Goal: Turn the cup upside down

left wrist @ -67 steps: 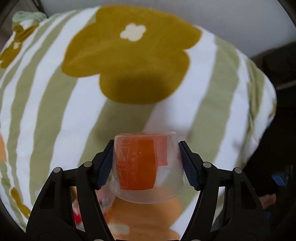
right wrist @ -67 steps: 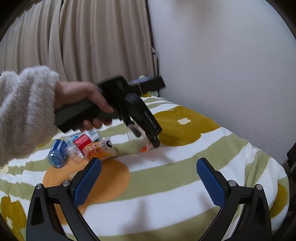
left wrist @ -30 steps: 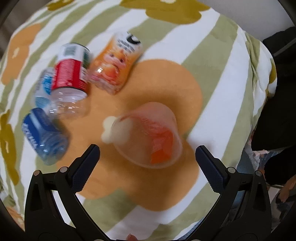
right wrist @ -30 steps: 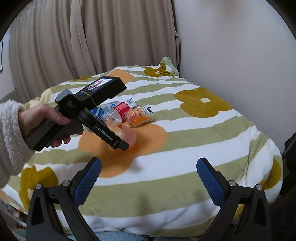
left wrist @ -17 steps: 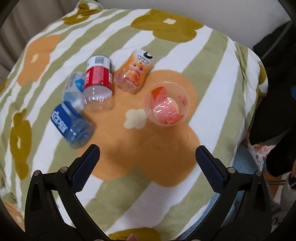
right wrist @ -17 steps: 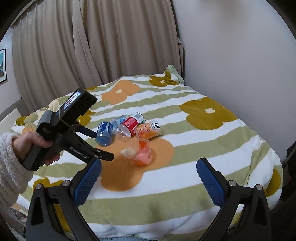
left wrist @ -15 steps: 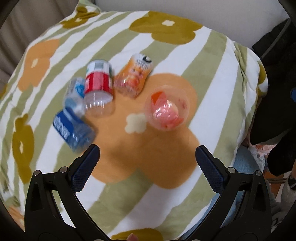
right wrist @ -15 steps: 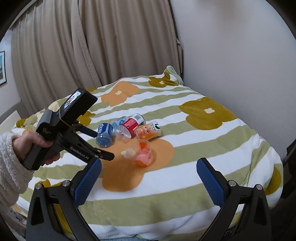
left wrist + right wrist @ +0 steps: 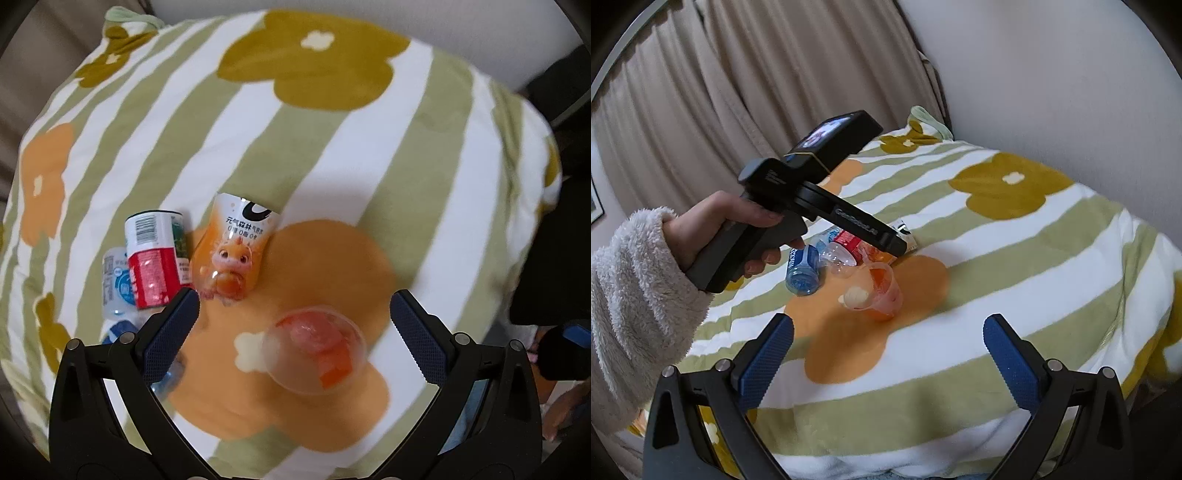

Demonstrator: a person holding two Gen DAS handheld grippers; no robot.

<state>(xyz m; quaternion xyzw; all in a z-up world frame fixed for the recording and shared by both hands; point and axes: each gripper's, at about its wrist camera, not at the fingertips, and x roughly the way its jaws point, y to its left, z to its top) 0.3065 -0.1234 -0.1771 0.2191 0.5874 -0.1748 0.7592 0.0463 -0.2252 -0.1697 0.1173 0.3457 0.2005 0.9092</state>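
Currently the cup [image 9: 314,350] stands mouth-up on the bed [image 9: 369,155], untouched. Left claw [image 9: 293,334] hovers above, jaws apart, empty. Next: descend and grip.

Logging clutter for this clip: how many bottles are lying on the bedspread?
3, clustered beside the cup: orange-label bottle nearest it, red-label bottle next, blue-label bottle outermost, partly hidden in the left view. More may be hidden.

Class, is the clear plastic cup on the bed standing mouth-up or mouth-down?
Mouth-up: the clear plastic cup shows its open rim on top, its narrower base on the blanket.

Left wrist looks down, near; right wrist farther back; both share cup [image 9: 316,349].
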